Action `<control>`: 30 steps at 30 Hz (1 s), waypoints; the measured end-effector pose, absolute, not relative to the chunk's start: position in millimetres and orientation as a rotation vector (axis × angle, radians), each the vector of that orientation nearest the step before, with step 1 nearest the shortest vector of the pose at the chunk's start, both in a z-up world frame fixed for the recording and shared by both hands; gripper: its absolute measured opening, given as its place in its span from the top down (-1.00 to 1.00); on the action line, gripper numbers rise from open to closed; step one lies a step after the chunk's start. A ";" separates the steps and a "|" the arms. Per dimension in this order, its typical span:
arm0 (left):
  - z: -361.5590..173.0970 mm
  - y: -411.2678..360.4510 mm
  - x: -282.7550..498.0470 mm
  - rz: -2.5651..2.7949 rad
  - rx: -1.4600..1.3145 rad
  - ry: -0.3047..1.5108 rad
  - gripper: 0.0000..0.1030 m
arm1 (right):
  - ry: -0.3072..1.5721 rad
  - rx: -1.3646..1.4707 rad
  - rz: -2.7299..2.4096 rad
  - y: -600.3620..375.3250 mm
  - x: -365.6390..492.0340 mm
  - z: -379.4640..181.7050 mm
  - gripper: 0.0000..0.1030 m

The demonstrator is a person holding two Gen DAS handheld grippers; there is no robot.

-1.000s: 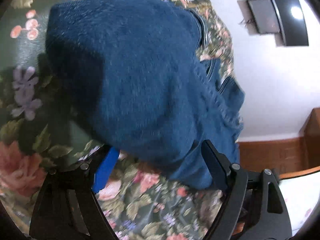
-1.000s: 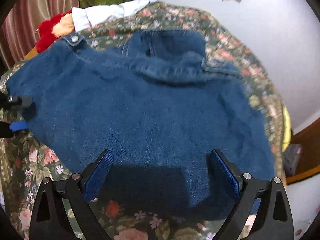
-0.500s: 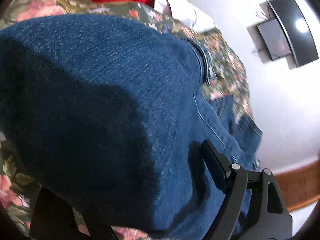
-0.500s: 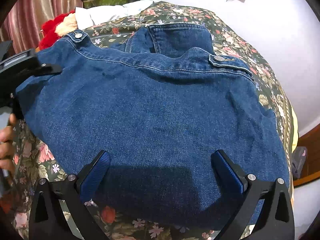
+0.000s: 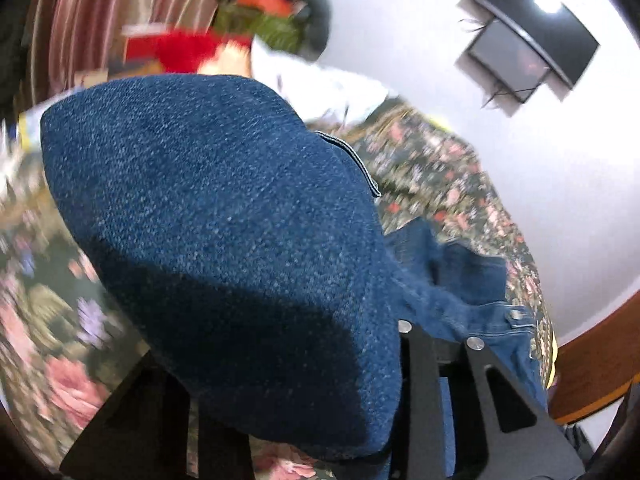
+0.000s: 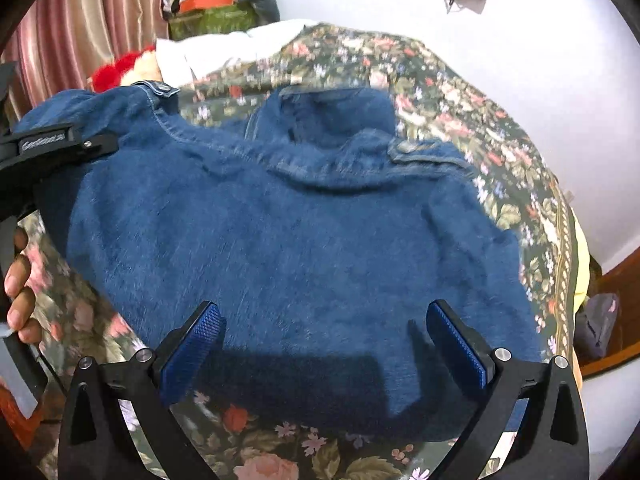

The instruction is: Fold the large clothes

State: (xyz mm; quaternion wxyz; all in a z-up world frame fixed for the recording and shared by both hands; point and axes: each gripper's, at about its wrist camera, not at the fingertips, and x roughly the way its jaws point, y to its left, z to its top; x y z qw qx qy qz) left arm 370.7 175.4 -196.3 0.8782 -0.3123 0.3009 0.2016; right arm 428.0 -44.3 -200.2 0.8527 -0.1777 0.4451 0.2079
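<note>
A blue denim jacket (image 6: 288, 240) lies spread on the floral bedspread (image 6: 460, 92). My right gripper (image 6: 322, 344) is open and empty, its blue-padded fingers just above the jacket's near hem. My left gripper (image 6: 60, 142) is at the jacket's left edge and lifts a denim fold. In the left wrist view that lifted denim (image 5: 224, 248) fills the frame and drapes over the fingers (image 5: 420, 360); the jaws look closed on it, but the cloth hides the tips. A hand (image 6: 20, 280) holds the left gripper.
A red plush toy (image 6: 116, 72) and a white garment (image 6: 232, 48) lie at the bed's far end, with boxes (image 6: 208, 8) and a striped curtain (image 6: 80, 24) behind. A wall screen (image 5: 520, 48) hangs right. A wooden bed frame (image 6: 616, 344) runs along the right.
My left gripper went in at the jacket's left edge, took the denim and lifted it, tilting upward. My right gripper rose slightly over the hem and stayed open.
</note>
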 end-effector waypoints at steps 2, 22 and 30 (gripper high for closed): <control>-176.2 172.4 360.8 0.430 -0.592 0.580 0.37 | 0.936 -0.353 0.446 -39.8 430.8 -198.3 -0.99; -90.6 28.0 398.5 0.228 -0.081 0.453 0.40 | 0.945 -0.022 0.350 -168.6 427.4 -143.3 -0.98; -146.3 -93.8 420.2 -0.067 0.237 0.644 0.39 | 0.890 0.107 0.210 -269.4 409.5 -110.3 -0.98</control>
